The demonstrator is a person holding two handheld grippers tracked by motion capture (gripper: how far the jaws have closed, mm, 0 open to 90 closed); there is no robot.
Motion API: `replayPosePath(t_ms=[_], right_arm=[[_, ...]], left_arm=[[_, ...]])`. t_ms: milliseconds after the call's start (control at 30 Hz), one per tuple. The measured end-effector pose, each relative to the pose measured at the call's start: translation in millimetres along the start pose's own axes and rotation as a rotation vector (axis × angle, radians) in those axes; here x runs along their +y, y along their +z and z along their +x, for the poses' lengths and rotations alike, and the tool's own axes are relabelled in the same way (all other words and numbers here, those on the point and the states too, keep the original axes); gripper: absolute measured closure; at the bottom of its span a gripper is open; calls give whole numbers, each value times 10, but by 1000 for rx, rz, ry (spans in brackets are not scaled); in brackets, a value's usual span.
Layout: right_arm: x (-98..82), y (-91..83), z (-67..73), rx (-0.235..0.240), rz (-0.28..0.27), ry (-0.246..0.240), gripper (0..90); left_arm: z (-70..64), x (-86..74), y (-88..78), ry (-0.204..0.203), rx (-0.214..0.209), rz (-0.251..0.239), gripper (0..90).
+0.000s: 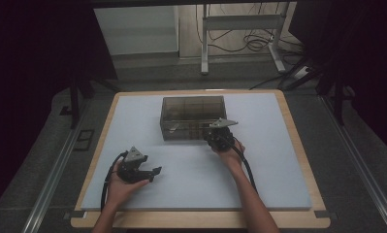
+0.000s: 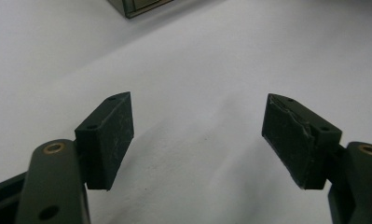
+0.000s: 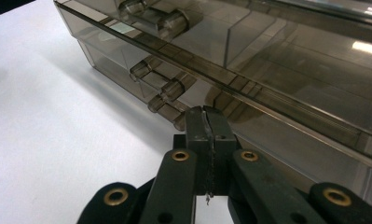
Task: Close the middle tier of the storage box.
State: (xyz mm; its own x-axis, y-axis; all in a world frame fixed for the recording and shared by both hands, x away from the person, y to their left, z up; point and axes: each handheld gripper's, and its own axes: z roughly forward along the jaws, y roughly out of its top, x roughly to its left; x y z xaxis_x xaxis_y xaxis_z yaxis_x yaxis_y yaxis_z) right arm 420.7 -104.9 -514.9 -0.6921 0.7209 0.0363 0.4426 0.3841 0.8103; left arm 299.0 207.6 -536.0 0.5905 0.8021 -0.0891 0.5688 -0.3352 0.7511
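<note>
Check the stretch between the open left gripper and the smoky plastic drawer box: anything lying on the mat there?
Nothing: in the high view, bare mat separates the left gripper from the drawer box. The left gripper view agrees.

Forearms bare, no sleeves. Left hand-held gripper and right hand-held gripper: black, grey three-cornered top plates, black cables, brass-coloured pivots, pads apparently scuffed.
</note>
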Motion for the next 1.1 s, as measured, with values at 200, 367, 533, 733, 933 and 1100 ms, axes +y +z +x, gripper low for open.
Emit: replayPosePath(t_ms=[200,367,533,733,933,1100], right_arm=[[15,35,-8,-13,1,1,884],[16,45,-3,-15,3,-3,884],[9,25,-4,-15,-3,4,884],[-14,-11,-1,-13,-3,-1,883],[-18,-66,32,-1,-12,-13,883],[-23,-128,46,7,-17,-27,883]], left_arm=[[-5,1,1,1,1,0,257],[-9,1,1,2,0,1,258],[1,3,10,1,0,2,259],[-9,-4,13,5,1,7,258],[-5,-11,-11,2,8,4,258],[-12,-9,-12,4,8,2,258]])
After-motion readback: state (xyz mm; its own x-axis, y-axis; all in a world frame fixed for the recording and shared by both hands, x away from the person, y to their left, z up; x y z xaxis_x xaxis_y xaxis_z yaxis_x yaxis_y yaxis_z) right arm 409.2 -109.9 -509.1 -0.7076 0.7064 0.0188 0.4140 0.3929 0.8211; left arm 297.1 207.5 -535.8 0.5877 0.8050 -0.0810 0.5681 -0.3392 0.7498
